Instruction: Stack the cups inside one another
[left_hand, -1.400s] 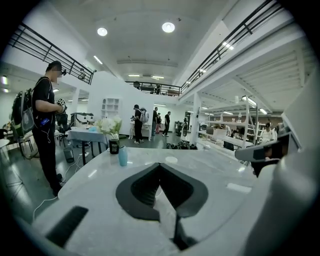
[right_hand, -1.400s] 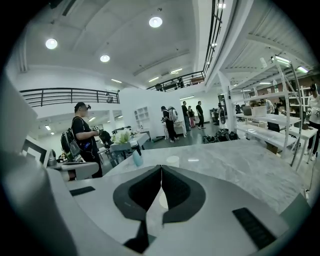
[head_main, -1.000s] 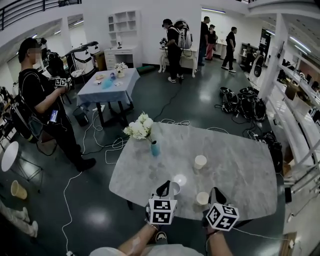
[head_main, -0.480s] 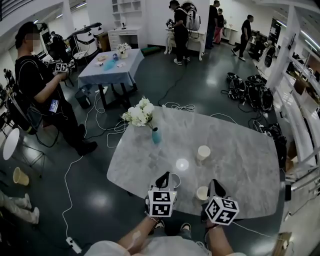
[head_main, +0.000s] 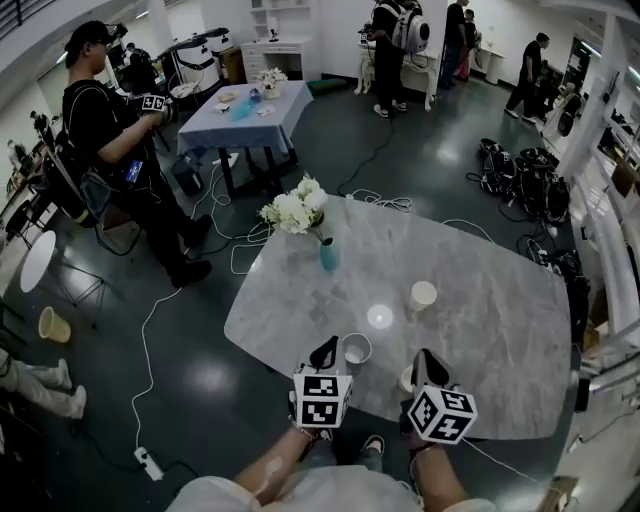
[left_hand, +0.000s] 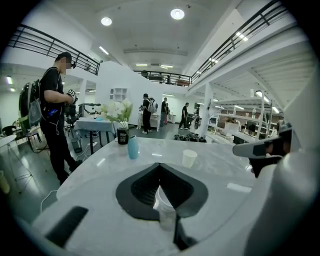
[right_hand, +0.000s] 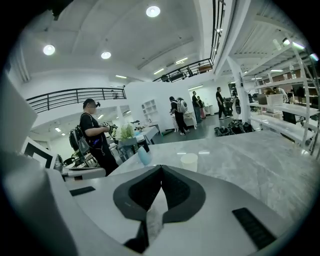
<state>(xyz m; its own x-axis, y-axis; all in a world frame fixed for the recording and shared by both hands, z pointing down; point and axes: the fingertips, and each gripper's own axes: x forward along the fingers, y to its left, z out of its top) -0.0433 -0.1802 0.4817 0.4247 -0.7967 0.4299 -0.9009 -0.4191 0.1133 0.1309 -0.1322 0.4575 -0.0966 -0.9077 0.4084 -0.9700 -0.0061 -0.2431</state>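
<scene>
Two paper cups are in play at the near edge of the table (head_main: 500, 330). The left cup (head_main: 356, 348) shows its open mouth upward, just right of the left gripper (head_main: 325, 352). The left gripper view has those jaws drawn together at the tips, with the cup's thin wall pinched between them. The right cup (head_main: 406, 378) is mostly tucked behind the right gripper (head_main: 424, 360). Its jaws are closed tight as well, a pale strip of cup wall nipped between them. The two held cups are near each other, not touching. The third cup (head_main: 422, 296) stands upright on its own, further out on the marble top. At the table's far left side there's a blue vase (head_main: 327, 255) with white flowers (head_main: 293, 208), and a person (head_main: 105, 140) stands well off to the left.
</scene>
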